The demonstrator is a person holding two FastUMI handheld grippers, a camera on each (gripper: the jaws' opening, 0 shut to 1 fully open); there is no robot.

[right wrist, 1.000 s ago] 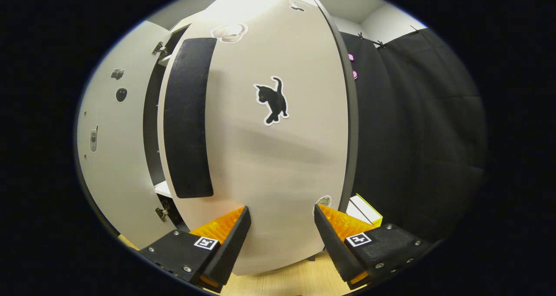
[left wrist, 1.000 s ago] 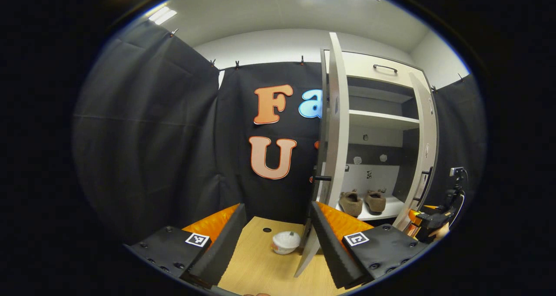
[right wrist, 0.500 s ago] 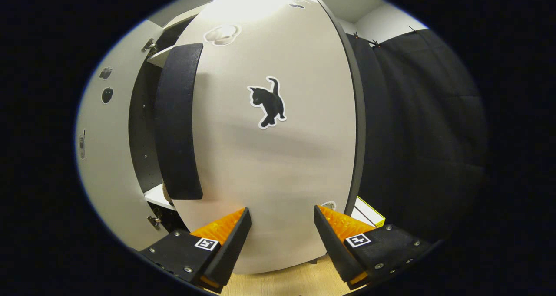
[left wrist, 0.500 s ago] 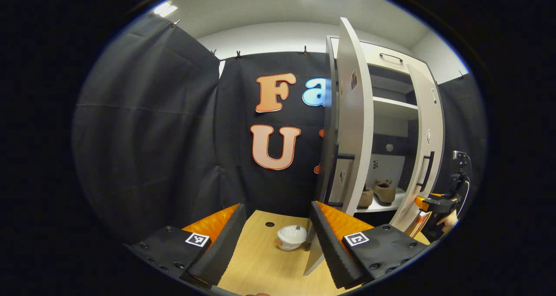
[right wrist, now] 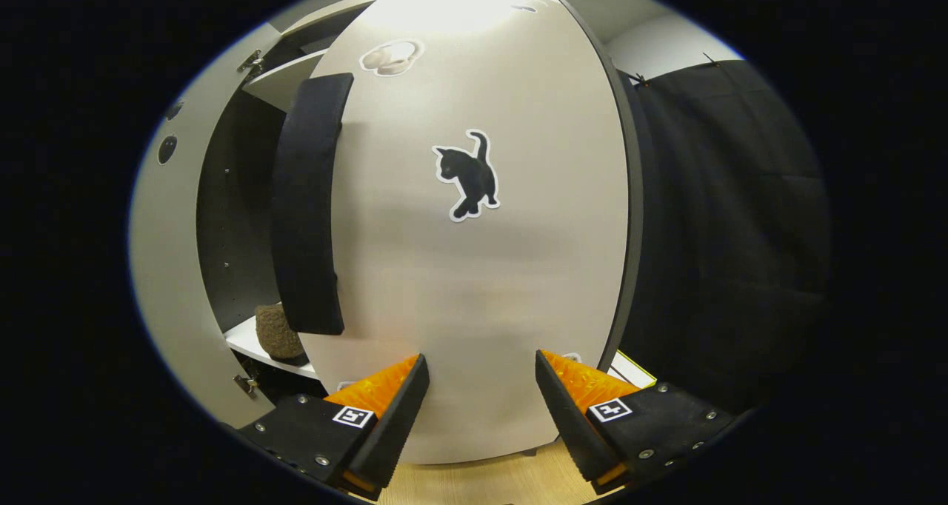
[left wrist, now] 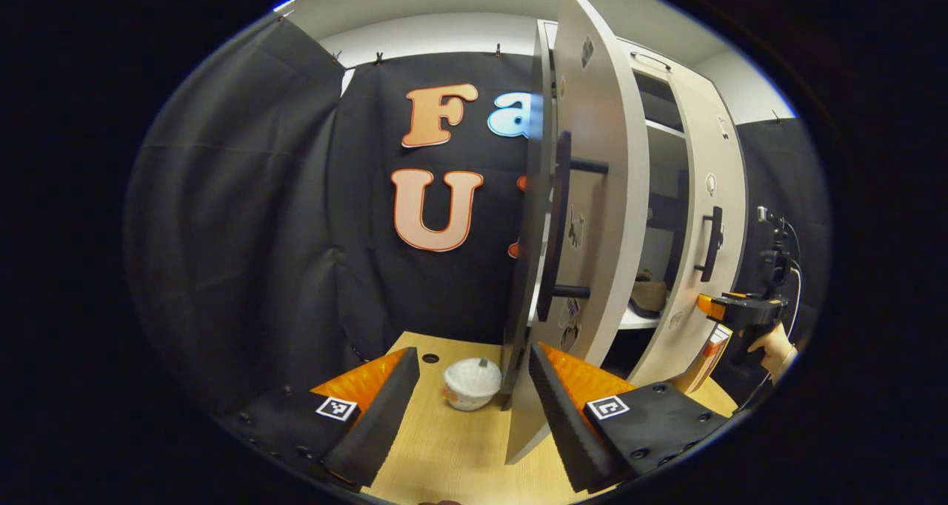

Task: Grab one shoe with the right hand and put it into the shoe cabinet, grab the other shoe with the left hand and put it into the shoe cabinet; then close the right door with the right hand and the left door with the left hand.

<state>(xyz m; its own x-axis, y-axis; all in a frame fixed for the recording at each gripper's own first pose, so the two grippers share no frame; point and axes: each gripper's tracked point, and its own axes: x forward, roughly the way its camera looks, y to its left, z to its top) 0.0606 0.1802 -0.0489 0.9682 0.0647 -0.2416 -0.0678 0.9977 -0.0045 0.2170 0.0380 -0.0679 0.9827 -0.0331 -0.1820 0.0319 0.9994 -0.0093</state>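
The cabinet (left wrist: 670, 105) stands at the far right of the worktop (left wrist: 452, 446), both doors part open. The left door (left wrist: 592, 194) swings out edge-on toward the left tool (left wrist: 474, 401), its black handle (left wrist: 559, 223) facing near. The right door (right wrist: 481, 268) looms close and broad in the right gripper view, a long black handle (right wrist: 307, 209) down its left side and a cat sticker (right wrist: 468, 173) near its middle; in the left gripper view that door (left wrist: 707, 216) stands at the far right.

Between the doors, a brown shoe (left wrist: 649, 295) sits on the low shelf inside; in the right gripper view a shoe (right wrist: 275, 332) shows through the gap on that shelf (right wrist: 248, 340).

The left tool is released, its fingers spread apart with nothing between them, the right finger just beside the left door's lower edge. The right tool (right wrist: 478, 394) is likewise spread and empty, its tips close against the right door's face; I cannot tell if they touch. Seen from the left gripper view, the right tool (left wrist: 729, 306) is held by a hand (left wrist: 774, 342) beside that door.

A small white bowl (left wrist: 471, 383) rests on the worktop near the left door's foot.
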